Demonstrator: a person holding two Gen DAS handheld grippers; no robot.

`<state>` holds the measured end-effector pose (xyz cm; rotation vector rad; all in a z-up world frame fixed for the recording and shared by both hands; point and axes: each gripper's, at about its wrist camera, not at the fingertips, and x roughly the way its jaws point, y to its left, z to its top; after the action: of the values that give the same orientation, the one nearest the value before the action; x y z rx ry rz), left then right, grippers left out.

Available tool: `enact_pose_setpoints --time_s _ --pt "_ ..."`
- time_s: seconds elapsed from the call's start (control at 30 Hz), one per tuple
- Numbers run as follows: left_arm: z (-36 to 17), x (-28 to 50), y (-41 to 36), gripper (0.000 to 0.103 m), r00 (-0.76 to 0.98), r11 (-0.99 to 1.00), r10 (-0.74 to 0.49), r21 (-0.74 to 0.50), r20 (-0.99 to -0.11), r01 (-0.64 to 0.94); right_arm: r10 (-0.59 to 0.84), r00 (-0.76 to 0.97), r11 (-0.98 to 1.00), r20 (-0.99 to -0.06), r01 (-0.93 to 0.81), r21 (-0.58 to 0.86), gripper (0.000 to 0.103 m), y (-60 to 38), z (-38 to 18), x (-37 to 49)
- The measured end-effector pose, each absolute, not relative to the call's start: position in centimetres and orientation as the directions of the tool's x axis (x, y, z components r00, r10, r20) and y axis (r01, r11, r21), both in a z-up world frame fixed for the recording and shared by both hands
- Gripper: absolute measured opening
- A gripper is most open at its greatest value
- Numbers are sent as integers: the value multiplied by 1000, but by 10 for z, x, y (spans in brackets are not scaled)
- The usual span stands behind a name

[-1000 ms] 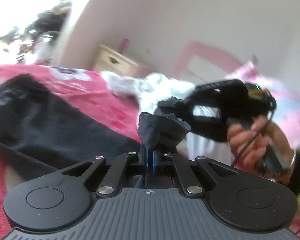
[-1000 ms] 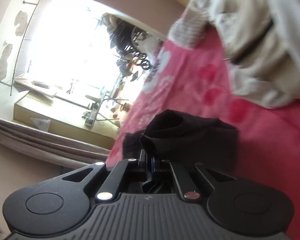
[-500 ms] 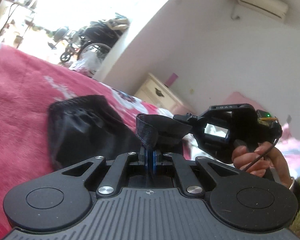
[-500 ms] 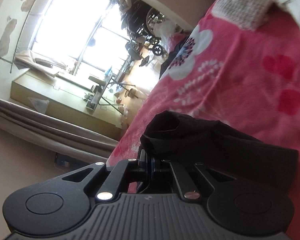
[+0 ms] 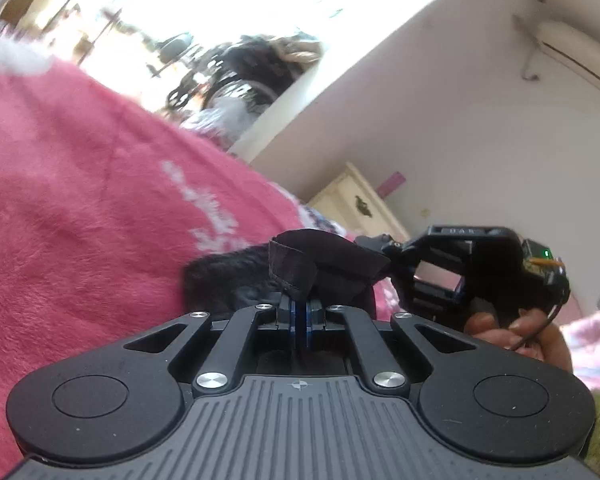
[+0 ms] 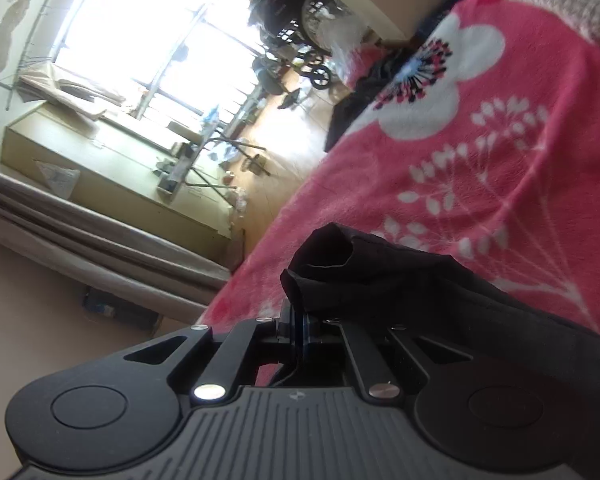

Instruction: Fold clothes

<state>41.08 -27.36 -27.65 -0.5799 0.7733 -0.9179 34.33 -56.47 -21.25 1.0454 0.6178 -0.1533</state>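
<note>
A black garment (image 5: 332,268) is pinched at two spots above a pink flowered blanket (image 5: 80,220). My left gripper (image 5: 299,308) is shut on a hemmed edge of it, which bunches up just over the blue pads. In the left wrist view the right gripper (image 5: 384,246) shows to the right, held by a hand (image 5: 516,332), its tips buried in the same cloth. In the right wrist view my right gripper (image 6: 298,316) is shut on a folded corner of the black garment (image 6: 400,276), which trails off to the right over the blanket (image 6: 480,152).
A cream bedside cabinet (image 5: 356,208) stands against the white wall beyond the bed. A knitted grey-white cloth (image 6: 560,4) lies at the blanket's far corner. Off the bed's edge are the floor, a bright window, a pram (image 6: 300,16) and a cluttered low table (image 6: 204,148).
Both grippers have swept sideways across the bed with the black garment held between them. The white clothes pile has left both views and the garment's spread-out part has shrunk behind the left gripper.
</note>
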Motion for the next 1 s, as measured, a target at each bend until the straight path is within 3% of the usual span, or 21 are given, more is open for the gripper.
enact_pose_setpoints --time_s 0.07,0.1,0.13,0.23,0.33,0.5,0.63,0.77,1.0 --pt "-286 422 -273 8 366 498 -858 -759 -361 419 197 798 512 -569 411 754 10 -566 -227 357" --pt "-289 425 -271 21 360 498 -856 -776 -370 388 215 786 509 -579 416 754 14 -568 -235 361" --pt "-292 428 -268 27 357 494 -856 -794 -373 355 236 779 496 -582 419 761 25 -571 -241 364" --pt "-292 430 -255 41 372 451 -866 -843 -334 292 279 809 416 -517 383 825 43 -580 -244 352" --pt "-288 427 -239 63 399 413 -866 -880 -300 234 297 848 392 -439 311 866 55 -587 -231 326" --pt "-269 387 -220 73 365 430 -873 -861 -322 270 333 871 358 -360 236 903 56 -598 -207 248" --pt "-266 336 -223 75 240 480 -874 -822 -421 305 256 855 410 -452 328 851 62 -614 -201 172" --pt "-277 291 -248 80 134 489 -872 -823 -471 291 213 783 403 -584 474 783 64 -626 -238 126" --pt "-287 269 -289 85 200 569 -822 -778 -533 266 230 812 254 -537 483 838 58 -638 -296 115"
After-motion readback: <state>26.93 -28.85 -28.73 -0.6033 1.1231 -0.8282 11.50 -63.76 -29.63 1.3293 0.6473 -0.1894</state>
